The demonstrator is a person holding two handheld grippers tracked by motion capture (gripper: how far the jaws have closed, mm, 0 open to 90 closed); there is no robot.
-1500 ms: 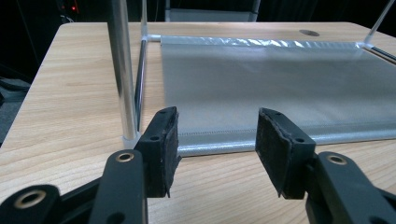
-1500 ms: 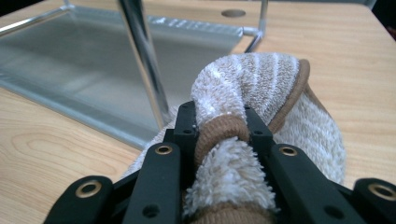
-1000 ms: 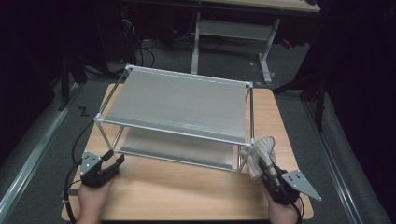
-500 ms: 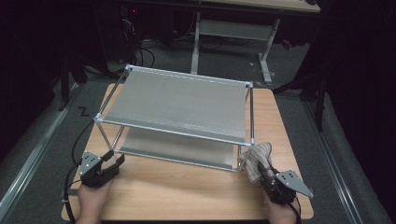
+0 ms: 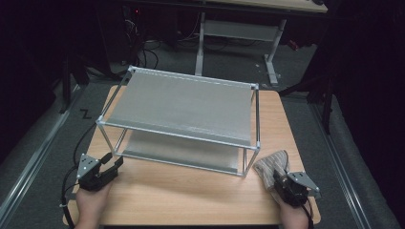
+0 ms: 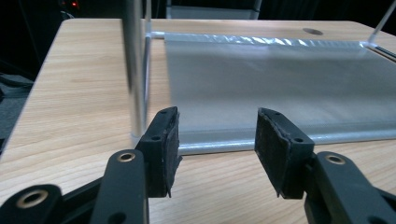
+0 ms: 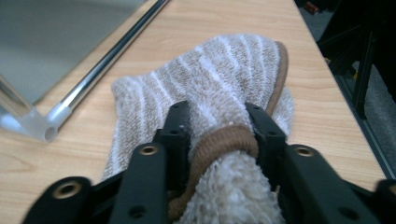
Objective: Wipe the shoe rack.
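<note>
A two-shelf metal rack (image 5: 181,102) stands in the middle of the wooden table (image 5: 191,195). A beige striped fuzzy slipper (image 5: 271,163) lies on the table by the rack's front right leg. My right gripper (image 5: 279,180) has its jaws on either side of the slipper's (image 7: 224,74) brown-rimmed opening. They have just been opening, but the rim still fills the gap and touches both pads (image 7: 180,126). My left gripper (image 5: 112,162) rests near the rack's front left leg. In its own view it (image 6: 217,135) stands open and empty, facing the lower shelf (image 6: 280,84).
The rack's front left post (image 6: 135,70) rises just ahead of the left jaw. Its front right corner (image 7: 46,126) lies left of the slipper. A bare strip of table runs along the front edge. Dark floor, cables and another table frame (image 5: 239,33) lie beyond.
My right gripper has come down toward the table with the slipper, which now lies flat on the wood. Its jaws stand wider. The left gripper has not moved.
</note>
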